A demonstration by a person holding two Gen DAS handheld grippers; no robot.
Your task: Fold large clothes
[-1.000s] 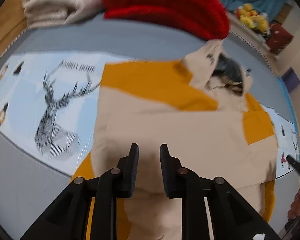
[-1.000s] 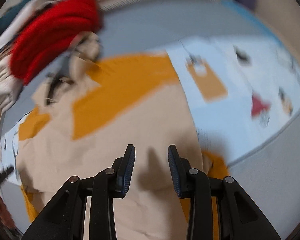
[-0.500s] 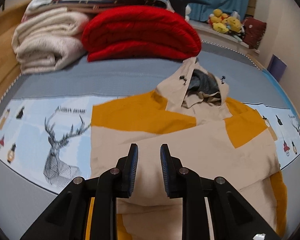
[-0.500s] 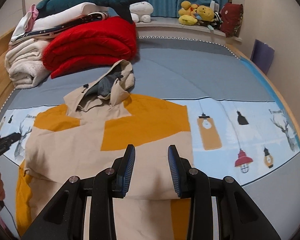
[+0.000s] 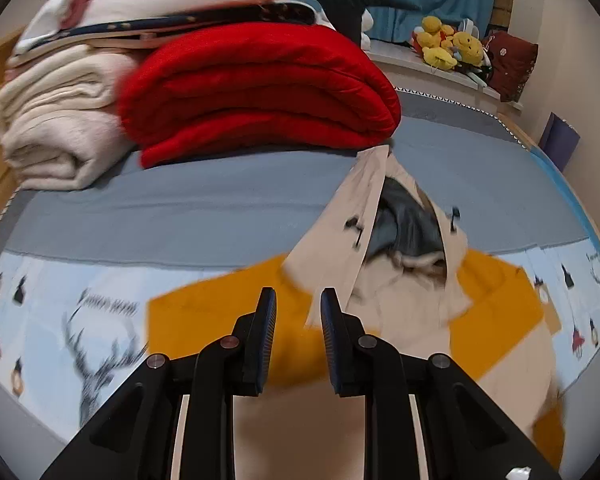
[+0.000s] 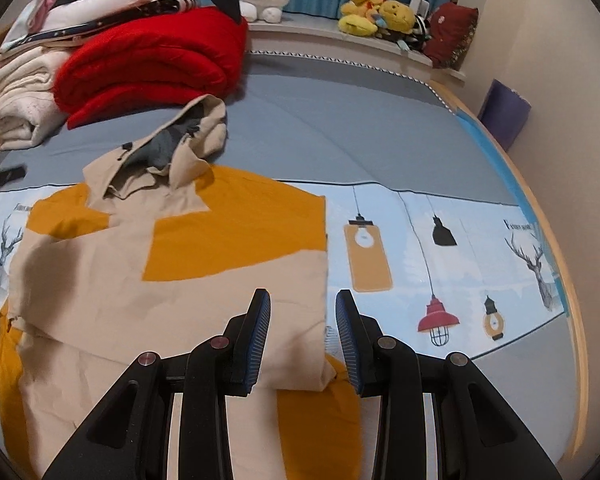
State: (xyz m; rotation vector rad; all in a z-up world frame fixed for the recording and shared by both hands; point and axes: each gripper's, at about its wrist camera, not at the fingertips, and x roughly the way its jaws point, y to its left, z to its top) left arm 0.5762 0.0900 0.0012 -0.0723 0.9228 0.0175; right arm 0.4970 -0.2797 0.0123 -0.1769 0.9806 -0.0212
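Bed (image 6: 340, 128) with grey sheet fills most of the room, a pale blue printed mat (image 6: 440, 248) laid across it — deer and lantern drawings. At the far end a red folded blanket (image 6: 152, 60) beside a cream blanket stack (image 5: 56, 132), plush toys (image 6: 376, 16) on the ledge behind. The jacket (image 6: 172, 280), beige with orange panels, lies flat on the mat and partly on the grey sheet, hood (image 6: 180, 144) pointing to the red blanket, sleeves seemingly already folded in across the body. Step in hand looks like mid-fold: sides are in, the lengthwise fold is not yet done. Next move probably calls for both grippers to pinch the near hem or the shoulder corners and carry one end over the other, keeping the layers from sliding. Left gripper (image 5: 298, 316) hangs above the orange shoulder by the hood, jaws a narrow gap apart, nothing in them. Right gripper (image 6: 302, 320) sits over the jacket's right edge, jaws wider apart, also holding nothing — whether its fingers touch cloth I can't tell. Left view is motion-blurred, so the orange panel edges are smeared. Near hem is cut off under the grippers; a dark object (image 6: 2, 178) at the far left edge is hard to identify.
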